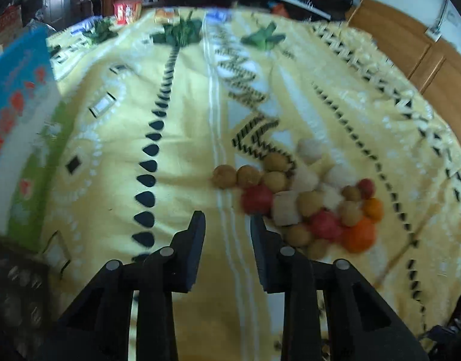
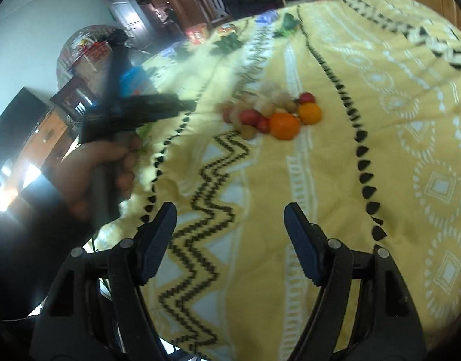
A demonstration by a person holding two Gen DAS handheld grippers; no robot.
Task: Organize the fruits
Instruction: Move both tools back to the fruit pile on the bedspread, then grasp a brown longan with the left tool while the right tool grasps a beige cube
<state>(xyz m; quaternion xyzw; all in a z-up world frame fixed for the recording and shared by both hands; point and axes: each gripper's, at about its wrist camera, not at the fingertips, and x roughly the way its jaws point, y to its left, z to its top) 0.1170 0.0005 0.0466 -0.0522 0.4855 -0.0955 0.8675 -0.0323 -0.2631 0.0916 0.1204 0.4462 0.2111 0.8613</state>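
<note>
Yellow patterned cloth (image 1: 116, 186) underneath, with the left gripper (image 1: 227, 219) spread open and empty, hovering low, its right finger just beside the mixed fruit pile (image 1: 305, 201). Likely poised to pick off one red fruit (image 1: 257, 198) at the near edge. Further right, the right gripper (image 2: 230, 210) likewise parted wide, holding nothing, fruit pile (image 2: 269, 111) well ahead, large orange (image 2: 284, 126) nearest.

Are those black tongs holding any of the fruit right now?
No. Both the left tongs and right tongs are open and empty; the fruit pile lies untouched on the yellow cloth.
</note>
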